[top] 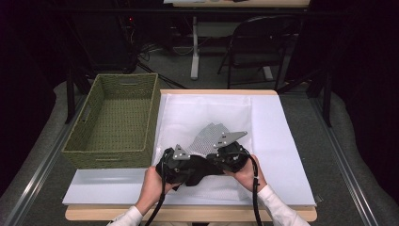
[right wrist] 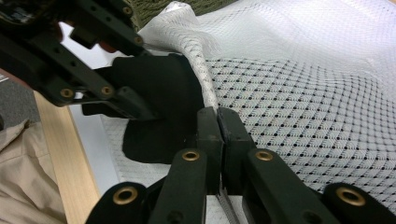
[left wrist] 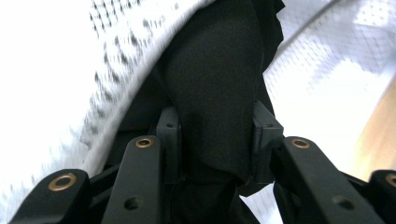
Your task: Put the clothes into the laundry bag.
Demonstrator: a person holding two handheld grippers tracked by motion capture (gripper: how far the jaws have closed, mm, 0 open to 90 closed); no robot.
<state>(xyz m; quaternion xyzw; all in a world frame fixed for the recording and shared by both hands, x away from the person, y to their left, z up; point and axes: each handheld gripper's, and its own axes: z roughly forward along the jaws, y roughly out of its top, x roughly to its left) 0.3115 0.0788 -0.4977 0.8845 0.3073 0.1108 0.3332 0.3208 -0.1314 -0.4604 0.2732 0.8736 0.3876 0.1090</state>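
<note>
I've got the left gripper (left wrist: 215,140) clamped on the black cloth (left wrist: 215,84) at the mesh bag (right wrist: 299,107) mouth; right gripper (right wrist: 218,122) pinches the bag's edge. I'd lift that edge higher, push cloth deep.

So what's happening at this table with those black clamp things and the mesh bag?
A person holds a gripper in each hand. The left gripper is clamped on a black cloth, with part of it already inside a white mesh bag. The right gripper is shut on the bag's corded rim, holding the mouth up. It looks like the cloth is being stuffed into the bag. A green woven basket stands to the left on the table.
</note>
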